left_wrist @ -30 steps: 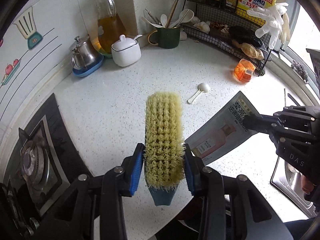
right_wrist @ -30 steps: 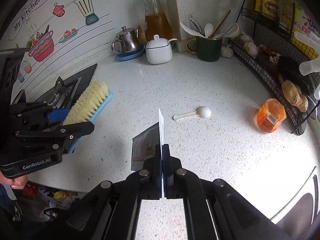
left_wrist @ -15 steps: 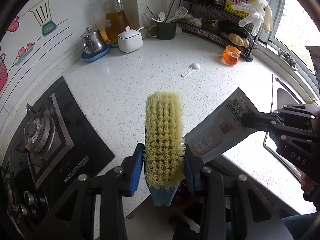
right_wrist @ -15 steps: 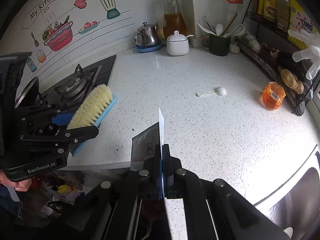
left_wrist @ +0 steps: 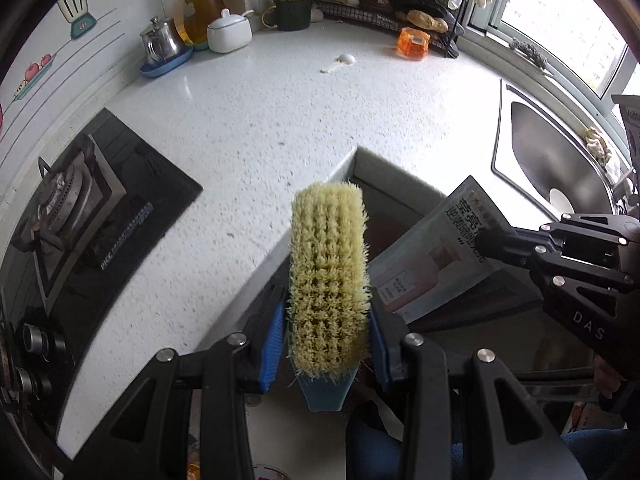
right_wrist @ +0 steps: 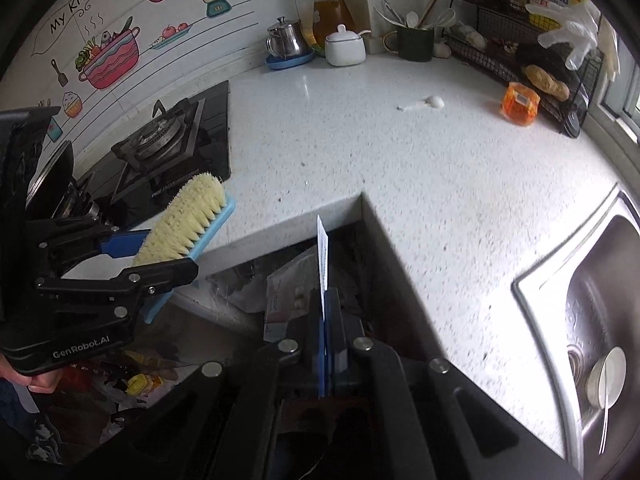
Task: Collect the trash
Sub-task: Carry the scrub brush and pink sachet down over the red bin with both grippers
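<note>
Our right gripper is pinched flat on a printed paper card that serves as our dustpan, and our left gripper clamps the blue-backed scrubbing brush by its sides, bristles up toward the camera. Both hang just past the inner corner of the white speckled countertop, above floor clutter we cannot make out. To finish well, we should keep the card level until it is over the bin, then tip it and sweep it clean.

Both wrist cameras look steeply down, sharing the countertop corner.
</note>
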Action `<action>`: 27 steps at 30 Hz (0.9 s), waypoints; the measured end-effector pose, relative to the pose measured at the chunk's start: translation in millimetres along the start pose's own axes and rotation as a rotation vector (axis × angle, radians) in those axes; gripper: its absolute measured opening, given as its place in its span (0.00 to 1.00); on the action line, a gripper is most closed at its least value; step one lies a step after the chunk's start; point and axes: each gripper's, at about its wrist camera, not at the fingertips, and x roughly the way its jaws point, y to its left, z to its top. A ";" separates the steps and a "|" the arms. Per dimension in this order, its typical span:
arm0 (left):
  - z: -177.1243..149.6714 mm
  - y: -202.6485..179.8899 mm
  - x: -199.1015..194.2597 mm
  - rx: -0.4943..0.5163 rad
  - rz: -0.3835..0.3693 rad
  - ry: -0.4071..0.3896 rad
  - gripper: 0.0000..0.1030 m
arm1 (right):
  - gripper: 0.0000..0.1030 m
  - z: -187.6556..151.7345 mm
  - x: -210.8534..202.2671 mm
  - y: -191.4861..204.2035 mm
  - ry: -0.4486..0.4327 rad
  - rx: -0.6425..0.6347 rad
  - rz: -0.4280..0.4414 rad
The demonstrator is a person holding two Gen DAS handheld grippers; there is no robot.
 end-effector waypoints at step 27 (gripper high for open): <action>-58.5 -45.9 149.4 0.142 -0.110 0.199 0.34 | 0.00 -100.5 97.3 -49.0 0.156 0.156 -0.151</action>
